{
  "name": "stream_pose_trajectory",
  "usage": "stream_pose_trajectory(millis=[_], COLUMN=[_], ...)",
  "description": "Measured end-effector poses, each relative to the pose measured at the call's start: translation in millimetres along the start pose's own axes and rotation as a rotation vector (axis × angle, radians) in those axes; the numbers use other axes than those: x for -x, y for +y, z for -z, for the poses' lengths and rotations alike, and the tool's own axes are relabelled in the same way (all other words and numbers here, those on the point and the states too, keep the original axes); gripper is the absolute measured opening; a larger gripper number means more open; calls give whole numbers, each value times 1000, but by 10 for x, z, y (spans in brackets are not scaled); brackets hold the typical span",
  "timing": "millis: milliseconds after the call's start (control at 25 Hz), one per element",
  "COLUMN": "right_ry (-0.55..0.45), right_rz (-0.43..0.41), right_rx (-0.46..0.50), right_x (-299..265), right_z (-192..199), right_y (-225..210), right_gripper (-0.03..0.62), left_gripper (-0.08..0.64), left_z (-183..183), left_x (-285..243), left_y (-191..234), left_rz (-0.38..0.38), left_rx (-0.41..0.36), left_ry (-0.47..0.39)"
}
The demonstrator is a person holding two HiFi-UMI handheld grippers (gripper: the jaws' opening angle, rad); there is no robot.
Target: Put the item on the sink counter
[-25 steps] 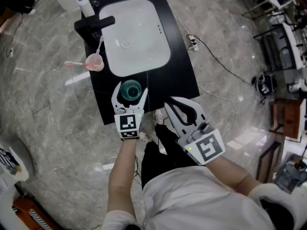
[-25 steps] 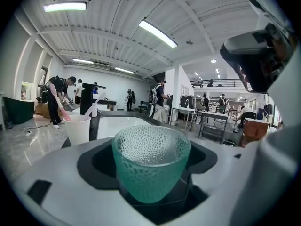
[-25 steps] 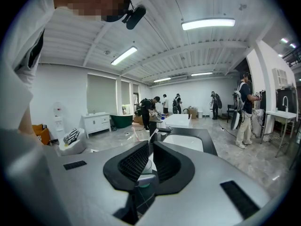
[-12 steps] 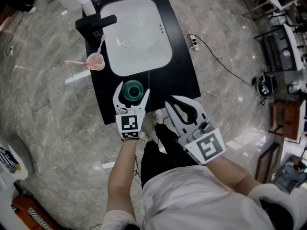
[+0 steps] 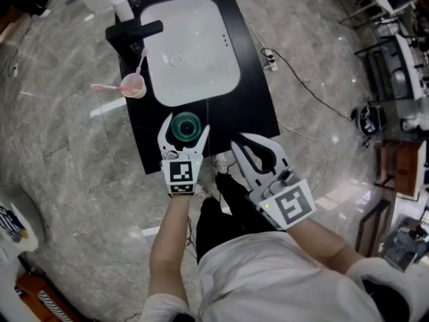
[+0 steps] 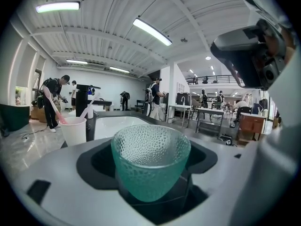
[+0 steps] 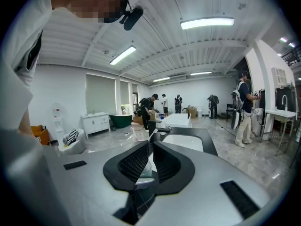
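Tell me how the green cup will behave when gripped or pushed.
The green glass cup looks like rigid glass, so probably fragile if squeezed hard. Its dimpled wall may help the left claw grip. Its narrow base suggests it could tip.

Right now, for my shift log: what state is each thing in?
green glass cup, upright, clamped in left claw
right claw, shut, empty
pink cup, upright, holds toothbrush
sink basin, empty
pump bottle, upright
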State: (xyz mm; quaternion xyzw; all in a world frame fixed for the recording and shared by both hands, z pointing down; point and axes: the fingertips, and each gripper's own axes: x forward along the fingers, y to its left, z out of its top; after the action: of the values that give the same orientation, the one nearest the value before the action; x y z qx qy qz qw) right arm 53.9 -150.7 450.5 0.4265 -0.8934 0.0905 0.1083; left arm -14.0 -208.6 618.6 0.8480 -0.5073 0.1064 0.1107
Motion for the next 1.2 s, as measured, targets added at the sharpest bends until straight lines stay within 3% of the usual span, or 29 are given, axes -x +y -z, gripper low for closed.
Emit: stream_pose_trajectory(millis=[720, 1200], right_ry=[5, 19], right_rz=[6, 3], right_rx=[-5, -4], right_x=[-16, -57], right_z=[21, 40], right_y=[-15, -25], right_gripper=[54, 54], left_gripper=[394, 445], left_z=[-3, -28], left_x=[-41, -86], left_y=[-53, -104], left_rz=[25, 68], left_rx=[-26, -27], left_ry=[2, -8])
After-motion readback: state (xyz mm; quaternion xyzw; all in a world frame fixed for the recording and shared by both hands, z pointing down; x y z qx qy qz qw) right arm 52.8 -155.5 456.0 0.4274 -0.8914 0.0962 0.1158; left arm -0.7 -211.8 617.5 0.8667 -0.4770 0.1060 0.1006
